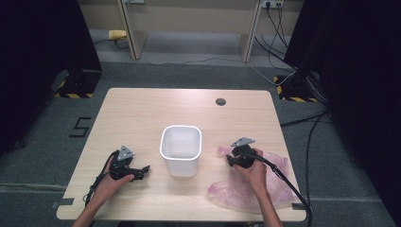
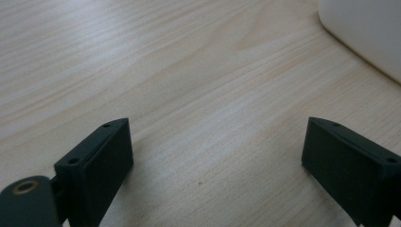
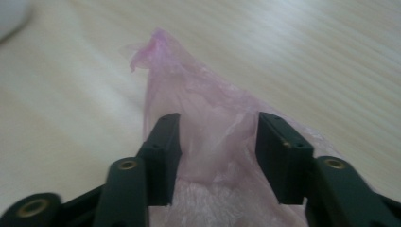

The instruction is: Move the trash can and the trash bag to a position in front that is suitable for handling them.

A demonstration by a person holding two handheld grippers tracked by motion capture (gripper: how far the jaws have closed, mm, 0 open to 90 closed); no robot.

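A thin pink plastic bag (image 1: 279,189) lies crumpled on the wooden table (image 1: 142,113) at the right front. My right gripper (image 1: 230,160) is lowered onto the bag's left end. In the right gripper view a raised fold of the bag (image 3: 189,94) stands between the jaws of the right gripper (image 3: 217,146), which are still well apart. A white plastic bin (image 1: 163,142) stands upright in the middle of the table. My left gripper (image 1: 144,169) rests left of the bin, open over bare wood (image 2: 213,161), with the bin's wall (image 2: 369,38) off to its upper right.
A round grommet (image 1: 221,101) sits in the table near its far edge. Cables (image 1: 283,179) trail from both grippers toward the front edge. Beyond the table are grey floor, wall sockets with cords, and dark curtains on both sides.
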